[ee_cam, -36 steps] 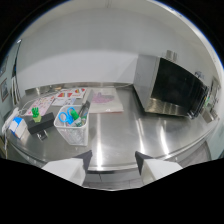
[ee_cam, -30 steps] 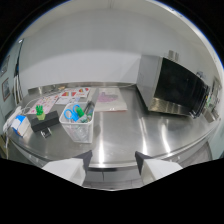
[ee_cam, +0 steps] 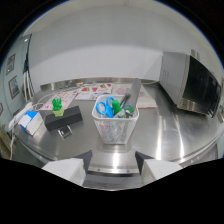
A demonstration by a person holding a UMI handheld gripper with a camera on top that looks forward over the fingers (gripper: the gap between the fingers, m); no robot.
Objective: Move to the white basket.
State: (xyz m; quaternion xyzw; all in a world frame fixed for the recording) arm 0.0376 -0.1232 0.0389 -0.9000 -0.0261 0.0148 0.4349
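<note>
The white mesh basket [ee_cam: 115, 125] stands on the steel counter just ahead of my fingers, a little left of centre. Blue-handled scissors [ee_cam: 104, 107], a green item and other tools stick out of its top. My gripper [ee_cam: 114, 165] is open, with nothing between its two pale fingertips [ee_cam: 86, 159], which sit a short way before the basket.
A black box [ee_cam: 64, 119] with a green object [ee_cam: 58, 105] on top lies left of the basket, and a blue-and-white box [ee_cam: 30, 122] further left. Printed sheets [ee_cam: 92, 91] lie beyond. A microwave [ee_cam: 196, 85] stands at the right. The steel counter [ee_cam: 165, 135] shows bare metal to the right of the basket.
The view has swung left and moved forward, so the basket has shifted from the left towards the centre and grown larger. The fingers' spacing is unchanged.
</note>
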